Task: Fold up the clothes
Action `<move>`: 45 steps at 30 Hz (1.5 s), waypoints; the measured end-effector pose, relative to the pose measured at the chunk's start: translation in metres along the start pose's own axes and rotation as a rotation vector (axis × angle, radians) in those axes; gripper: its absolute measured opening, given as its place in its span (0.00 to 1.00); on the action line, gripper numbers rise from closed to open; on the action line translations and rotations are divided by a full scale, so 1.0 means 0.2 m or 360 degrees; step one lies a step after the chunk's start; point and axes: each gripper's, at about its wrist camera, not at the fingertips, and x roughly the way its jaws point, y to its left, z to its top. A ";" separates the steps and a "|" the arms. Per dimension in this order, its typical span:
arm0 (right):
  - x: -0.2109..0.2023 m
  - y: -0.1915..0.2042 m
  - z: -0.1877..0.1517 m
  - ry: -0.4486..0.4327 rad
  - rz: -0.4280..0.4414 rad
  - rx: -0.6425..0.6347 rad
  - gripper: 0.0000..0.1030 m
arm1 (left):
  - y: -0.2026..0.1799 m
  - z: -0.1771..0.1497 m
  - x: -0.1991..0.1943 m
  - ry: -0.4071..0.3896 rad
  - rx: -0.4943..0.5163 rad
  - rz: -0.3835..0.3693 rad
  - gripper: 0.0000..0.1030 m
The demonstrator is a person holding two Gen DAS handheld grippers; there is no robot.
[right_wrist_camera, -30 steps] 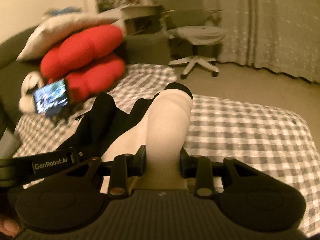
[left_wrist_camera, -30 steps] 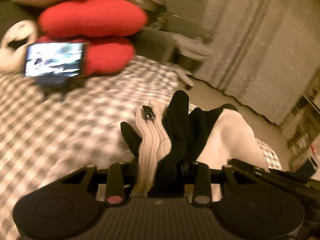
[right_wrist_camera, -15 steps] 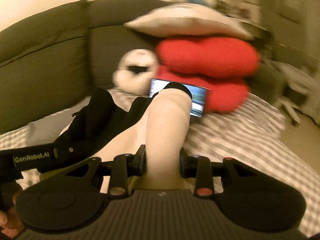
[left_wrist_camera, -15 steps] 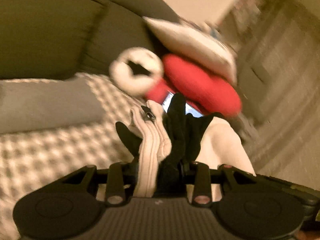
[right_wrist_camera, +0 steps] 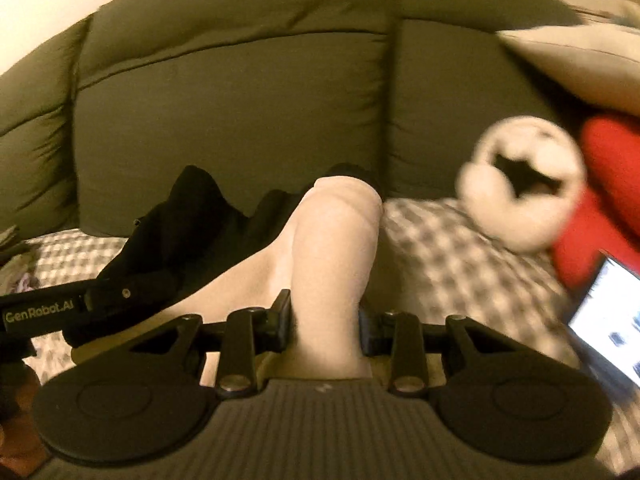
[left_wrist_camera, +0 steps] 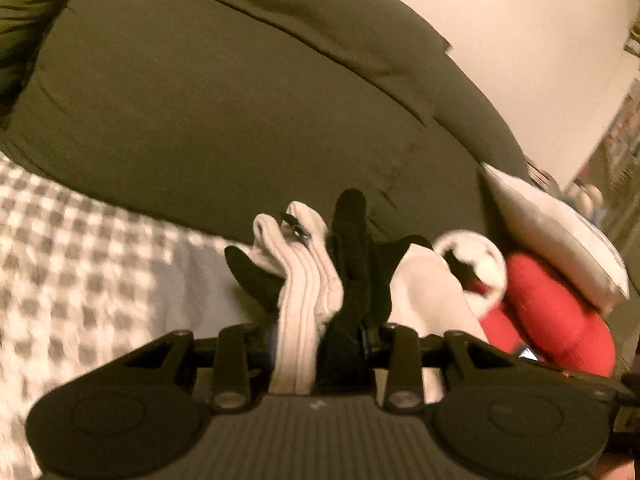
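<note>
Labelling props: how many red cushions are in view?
2, stacked at the right against the sofa: the upper red cushion under a white pillow, the lower red cushion beneath it. More may be hidden.

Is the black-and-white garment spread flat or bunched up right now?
Bunched. The garment rises in gathered folds from the left gripper and the right gripper, both clamping it.
</note>
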 end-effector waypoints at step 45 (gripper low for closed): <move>0.32 -0.20 -0.15 -0.0093 0.0026 -0.0100 0.28 | 0.10 0.00 0.34 0.0008 0.0408 0.0050 0.11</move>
